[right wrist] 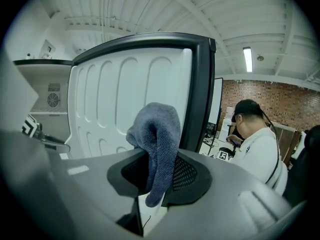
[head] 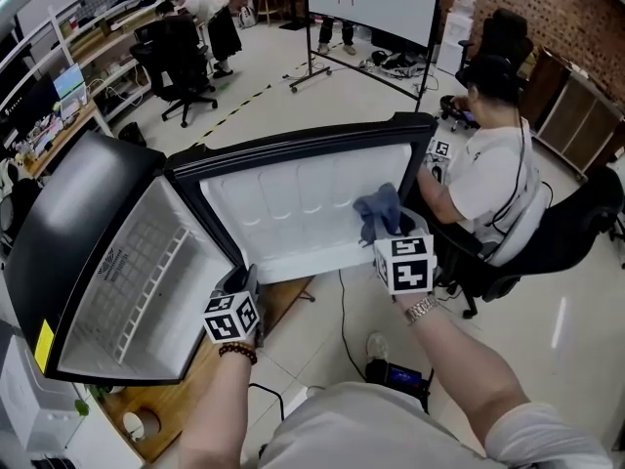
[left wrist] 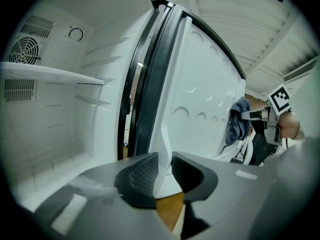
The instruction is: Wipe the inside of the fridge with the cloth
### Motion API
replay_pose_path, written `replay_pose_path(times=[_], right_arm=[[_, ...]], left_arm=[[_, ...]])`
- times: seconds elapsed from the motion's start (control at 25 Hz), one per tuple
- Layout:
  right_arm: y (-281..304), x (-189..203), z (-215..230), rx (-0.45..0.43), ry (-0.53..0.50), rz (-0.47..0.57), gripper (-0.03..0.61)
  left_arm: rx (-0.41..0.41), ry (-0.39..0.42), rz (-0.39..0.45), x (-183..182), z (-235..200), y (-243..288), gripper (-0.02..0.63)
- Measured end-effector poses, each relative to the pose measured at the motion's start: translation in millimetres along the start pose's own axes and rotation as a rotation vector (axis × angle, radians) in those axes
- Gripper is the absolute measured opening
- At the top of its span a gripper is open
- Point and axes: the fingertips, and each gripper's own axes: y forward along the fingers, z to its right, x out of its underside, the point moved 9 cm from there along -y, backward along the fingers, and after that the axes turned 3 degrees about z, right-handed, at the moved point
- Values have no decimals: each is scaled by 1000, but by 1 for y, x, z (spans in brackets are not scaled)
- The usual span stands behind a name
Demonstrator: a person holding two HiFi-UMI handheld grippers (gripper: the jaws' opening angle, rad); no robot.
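Left tongs (left wrist: 164, 171) are narrow, clamped on the white edge of the fridge door (head: 283, 203). The open fridge (head: 127, 281) sits to their left. Right tongs (right wrist: 159, 176) are pinched on the blue cloth (right wrist: 156, 129). It bunches above the tips, right at the door's inner liner ahead of them, but I can't confirm contact. A seated person (head: 488, 174) is off to the right of the right tongs.
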Motion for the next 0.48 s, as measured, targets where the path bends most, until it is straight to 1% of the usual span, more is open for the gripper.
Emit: replay_pose_path(times=[0.2,0.28,0.36,0.48], right_arm=[[-4,3,1,-1,-22,6,94],[-7,3,-5,-16,-28,10,94],[-9,4,-20,-58,-43,15,94],[-7,7,-58,-158,-68,18,94]], left_arm=[[-7,1,-3,0,1,-1,87],[-9,8,-1,0,3,-1,89],[-11,19,-1,-1,4,0,91],[-12,38,-8,-1,5,0,91]])
